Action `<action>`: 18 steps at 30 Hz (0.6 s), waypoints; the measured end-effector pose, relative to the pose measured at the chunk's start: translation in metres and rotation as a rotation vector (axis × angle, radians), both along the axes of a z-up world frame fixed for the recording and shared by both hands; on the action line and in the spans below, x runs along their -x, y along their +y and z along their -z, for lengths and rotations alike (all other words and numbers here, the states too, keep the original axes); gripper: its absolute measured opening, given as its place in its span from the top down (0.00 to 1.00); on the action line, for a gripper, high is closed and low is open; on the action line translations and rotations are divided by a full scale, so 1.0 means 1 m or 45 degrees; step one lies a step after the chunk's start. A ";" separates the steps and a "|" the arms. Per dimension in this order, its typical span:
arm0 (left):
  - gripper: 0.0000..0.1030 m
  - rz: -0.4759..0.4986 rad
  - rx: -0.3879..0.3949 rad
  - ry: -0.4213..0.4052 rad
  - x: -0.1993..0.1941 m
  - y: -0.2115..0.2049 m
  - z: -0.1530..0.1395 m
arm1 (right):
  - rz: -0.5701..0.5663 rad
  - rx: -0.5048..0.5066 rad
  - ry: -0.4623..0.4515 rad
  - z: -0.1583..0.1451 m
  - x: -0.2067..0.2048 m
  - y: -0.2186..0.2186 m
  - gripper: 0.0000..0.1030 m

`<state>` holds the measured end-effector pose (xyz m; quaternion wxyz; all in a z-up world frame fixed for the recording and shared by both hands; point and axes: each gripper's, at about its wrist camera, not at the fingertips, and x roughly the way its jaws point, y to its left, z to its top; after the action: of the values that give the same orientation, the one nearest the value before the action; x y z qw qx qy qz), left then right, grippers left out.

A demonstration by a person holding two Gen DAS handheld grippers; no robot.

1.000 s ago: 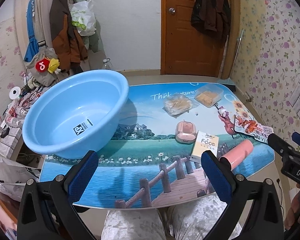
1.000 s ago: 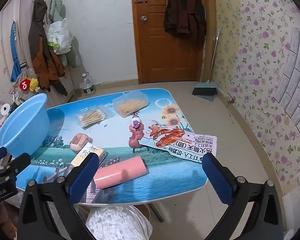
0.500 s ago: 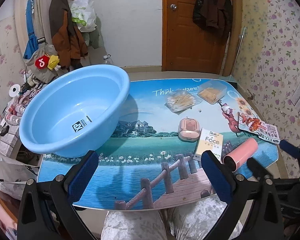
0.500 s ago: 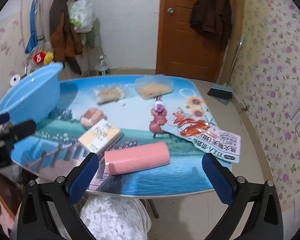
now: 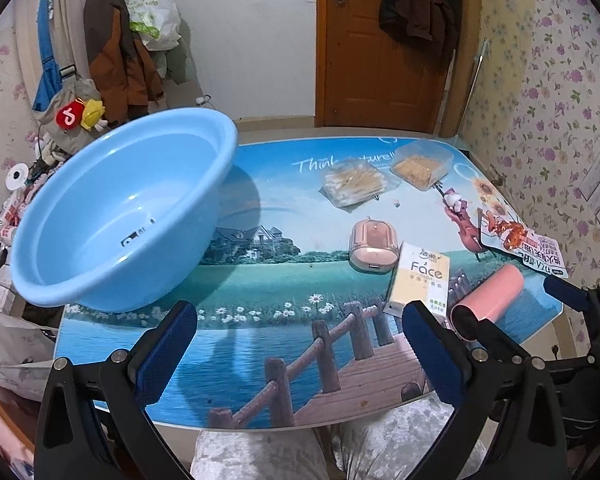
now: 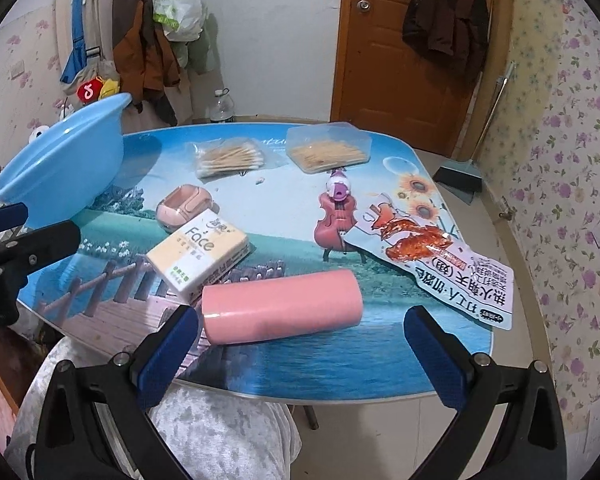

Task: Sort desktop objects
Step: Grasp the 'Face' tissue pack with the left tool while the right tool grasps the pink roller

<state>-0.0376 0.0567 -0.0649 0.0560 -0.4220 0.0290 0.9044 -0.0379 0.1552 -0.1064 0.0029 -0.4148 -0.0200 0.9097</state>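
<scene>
Surface, printed with a lake-and-boardwalk scene, is carrying everything; its near right corner is the risk zone.

Large light-blue plastic basin is sitting at the far left, overhanging the surface's left edge and looking tilted. Judgement: anything dropped hard against its outer wall could tip it off the left side.

Printed foil snack packet is lying flat at the right, one corner reaching the right edge; a sweep past it could push it to the floor.

Pink cylindrical roll is lying on its side at the near edge, just beside the yellow-and-white "Face" tissue pack. Likely the next pick. A glancing touch from one finger could set it rolling off the near edge onto the lap below.

Smaller items are lying well back: pink rounded case, bag of cotton swabs, clear lidded box of toothpicks.

Right tool is hovering wide, empty, roll between its fingers' line. Left tool is also gaping wide, empty, near centre.
</scene>
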 end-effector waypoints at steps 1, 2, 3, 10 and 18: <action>0.00 0.001 0.001 -0.003 0.001 0.001 0.002 | -0.003 0.002 -0.003 0.001 0.001 0.000 0.00; 0.00 0.003 0.002 -0.010 0.003 0.001 0.004 | -0.006 0.003 -0.005 0.002 0.002 0.000 0.00; 0.00 0.003 0.003 -0.015 0.004 0.002 0.005 | -0.009 0.003 -0.008 0.003 0.003 -0.001 0.00; 0.00 0.005 0.003 -0.046 0.011 0.003 0.015 | -0.029 0.007 -0.026 0.011 0.008 -0.002 0.00; 0.00 0.039 0.006 -0.069 0.013 0.009 0.022 | -0.036 -0.007 -0.046 0.019 0.015 -0.002 0.00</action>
<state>-0.0509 0.0657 -0.0869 0.0697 -0.4460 0.0360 0.8916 -0.0532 0.1531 -0.1249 -0.0091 -0.4309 -0.0282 0.9019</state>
